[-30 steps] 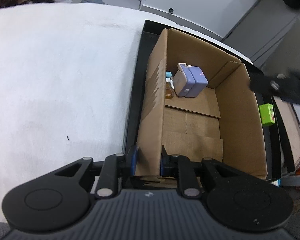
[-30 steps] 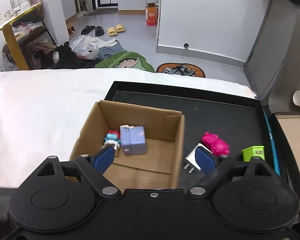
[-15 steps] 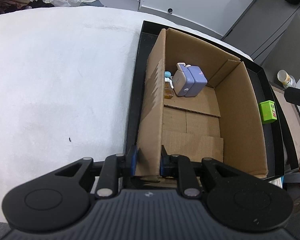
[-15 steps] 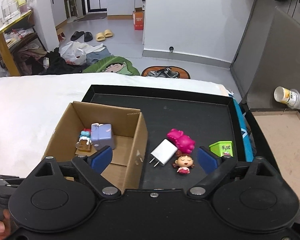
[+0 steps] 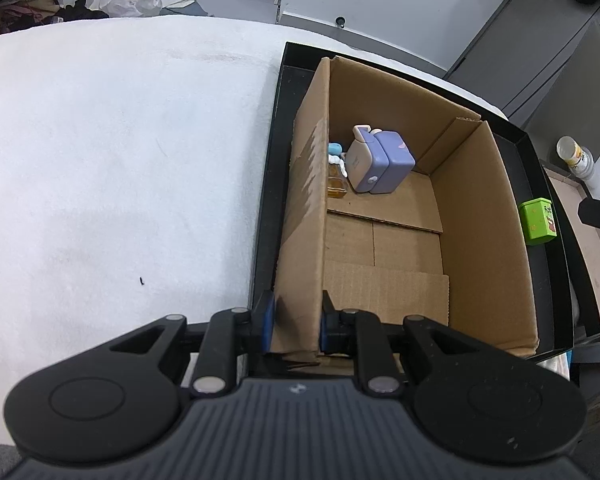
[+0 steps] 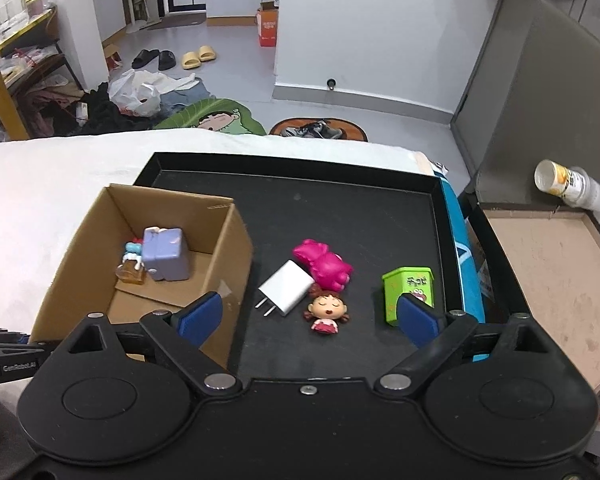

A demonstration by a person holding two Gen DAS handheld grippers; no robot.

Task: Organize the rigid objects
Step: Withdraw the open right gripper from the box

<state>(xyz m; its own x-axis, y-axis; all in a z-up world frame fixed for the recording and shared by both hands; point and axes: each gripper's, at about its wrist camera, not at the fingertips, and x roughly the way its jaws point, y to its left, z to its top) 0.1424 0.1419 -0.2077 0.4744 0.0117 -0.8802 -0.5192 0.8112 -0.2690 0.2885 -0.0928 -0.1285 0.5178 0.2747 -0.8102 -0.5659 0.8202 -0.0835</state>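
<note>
Cardboard box (image 6: 148,264): open-topped, set at the left end of a black tray (image 6: 352,216), which lies on a white-covered surface (image 5: 120,160). Inside, at the far left corner, a lilac block-shaped toy (image 6: 165,254) is stood beside a small figure with a blue top (image 5: 335,160); the figure's details cannot be made out.

Left hand-held gripper (image 5: 296,322): pressed together on the near left wall of the box, one blue pad outside and one inside, at the lower centre of the left wrist view.

Right hand-held gripper (image 6: 310,316): spread wide, its jaws having just been opening, nothing pinched; held above the loose items at the lower centre of the right wrist view.

Loose on the tray, right of the box: a white plug adapter (image 6: 286,288) touching a pink toy (image 6: 324,264); a doll head with brown hair (image 6: 327,312) just below them; a green bin-shaped toy (image 6: 408,292) apart, toward the right rim.
</note>
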